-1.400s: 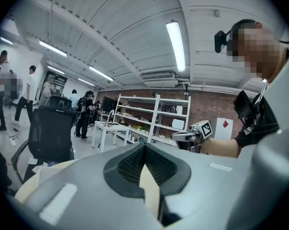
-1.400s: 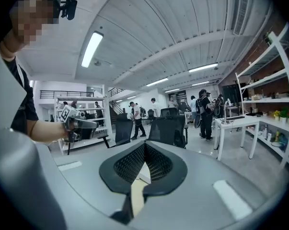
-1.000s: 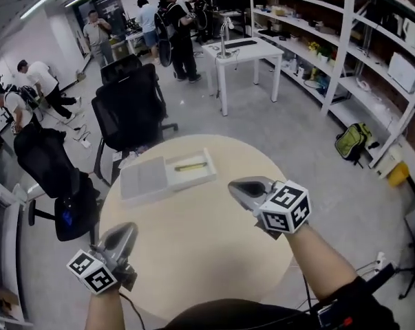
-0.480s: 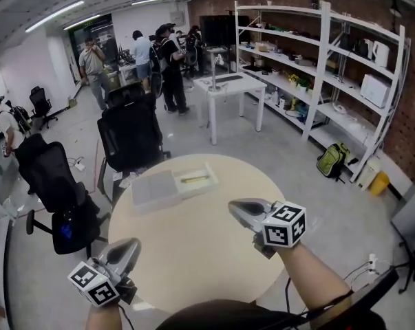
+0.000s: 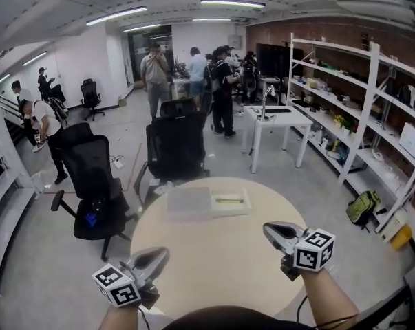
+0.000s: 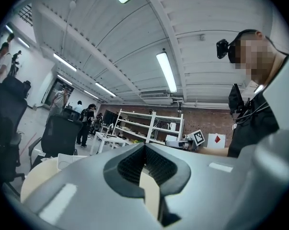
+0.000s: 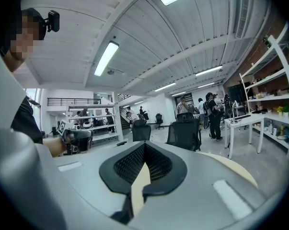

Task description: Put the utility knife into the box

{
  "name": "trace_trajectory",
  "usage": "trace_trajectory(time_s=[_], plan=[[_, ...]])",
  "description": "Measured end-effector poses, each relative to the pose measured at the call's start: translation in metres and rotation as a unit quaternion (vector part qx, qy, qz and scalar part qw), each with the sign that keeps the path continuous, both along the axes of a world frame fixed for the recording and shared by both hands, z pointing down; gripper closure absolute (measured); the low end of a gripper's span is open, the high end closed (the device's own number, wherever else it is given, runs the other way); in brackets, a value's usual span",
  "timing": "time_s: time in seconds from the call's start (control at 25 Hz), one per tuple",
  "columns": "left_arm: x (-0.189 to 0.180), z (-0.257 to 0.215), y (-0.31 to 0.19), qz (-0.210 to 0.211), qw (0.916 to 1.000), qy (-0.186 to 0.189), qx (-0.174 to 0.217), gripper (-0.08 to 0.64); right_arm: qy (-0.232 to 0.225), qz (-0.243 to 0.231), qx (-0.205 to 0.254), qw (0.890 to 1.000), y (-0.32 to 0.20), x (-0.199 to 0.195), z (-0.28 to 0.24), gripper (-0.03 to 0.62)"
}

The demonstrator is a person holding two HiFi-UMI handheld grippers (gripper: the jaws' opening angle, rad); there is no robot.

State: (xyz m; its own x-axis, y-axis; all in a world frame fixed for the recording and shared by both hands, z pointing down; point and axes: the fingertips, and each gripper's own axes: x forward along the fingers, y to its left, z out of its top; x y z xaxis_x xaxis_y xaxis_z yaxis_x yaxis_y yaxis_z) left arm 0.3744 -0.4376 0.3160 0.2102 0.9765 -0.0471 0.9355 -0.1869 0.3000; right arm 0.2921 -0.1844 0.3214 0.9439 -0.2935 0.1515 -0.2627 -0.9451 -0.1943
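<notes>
The white box (image 5: 229, 203) lies open at the far side of the round beige table (image 5: 214, 253), its flat lid (image 5: 187, 201) spread to the left. The yellow utility knife (image 5: 228, 200) rests inside the box. My left gripper (image 5: 164, 253) hovers at the table's near left edge, shut and empty. My right gripper (image 5: 268, 229) hovers over the near right of the table, also shut and empty. Both are well short of the box. In the left gripper view the left gripper (image 6: 145, 145) has its pads meeting; the right gripper (image 7: 144, 145) looks the same in the right gripper view.
Two black office chairs (image 5: 176, 146) (image 5: 90, 177) stand just beyond the table. A white desk (image 5: 276, 119) and long white shelving (image 5: 372, 115) line the right side, with a green backpack (image 5: 362, 207) on the floor. Several people (image 5: 193, 74) stand at the back.
The head view has tilted up and shows more of the room. Both grippers have drawn back toward the table's near edge, away from the box. The knife stays in the box.
</notes>
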Motion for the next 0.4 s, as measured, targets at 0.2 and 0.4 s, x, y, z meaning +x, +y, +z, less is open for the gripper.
trace_trajectory(time_s=[0.2,0.4], plan=[[-0.011,0.002,0.012,0.011,0.9999,-0.005,0.002,0.563,0.0,-0.006,0.009,1.0,0.005,-0.004,0.002,0.58],[-0.019,0.009,0.012,0.028,0.9995,-0.014,0.009,0.563,-0.007,-0.006,0.019,1.0,-0.002,-0.013,0.011,0.58]])
